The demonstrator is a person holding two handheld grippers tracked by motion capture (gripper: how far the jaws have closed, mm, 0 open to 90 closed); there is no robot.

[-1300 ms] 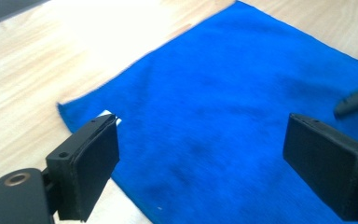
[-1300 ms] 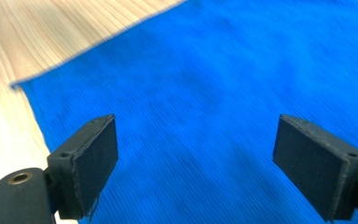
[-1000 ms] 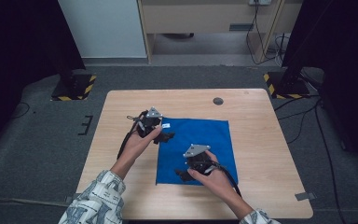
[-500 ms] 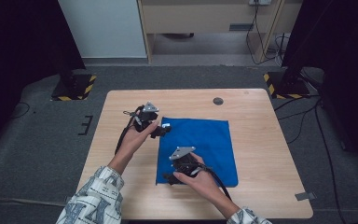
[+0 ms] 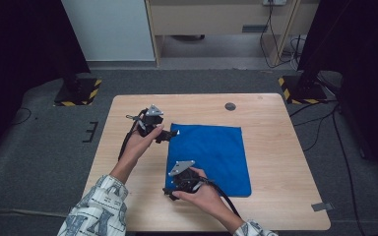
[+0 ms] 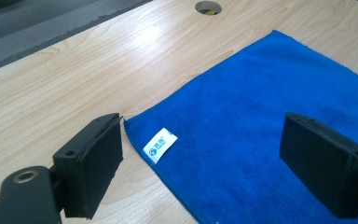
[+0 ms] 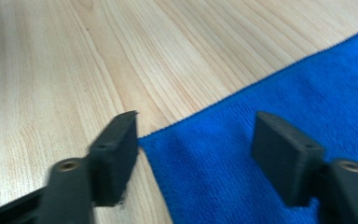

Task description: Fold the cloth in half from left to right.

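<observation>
Wooden surface (image 5: 275,147): blue cloth (image 5: 211,157) flat, unfolded; left gripper (image 5: 173,133) and right gripper (image 5: 169,193) fingers spread over its left corners, right's just closing, nothing pinched yet.

Cloth tag (image 6: 160,145): small white sewn label at the corner of the blue cloth (image 6: 270,121), bearing a blue round logo and tiny print beside it; print too small to read.
Floor markings (image 5: 74,93): yellow-black hazard stripes on stand bases; no lettering.
</observation>
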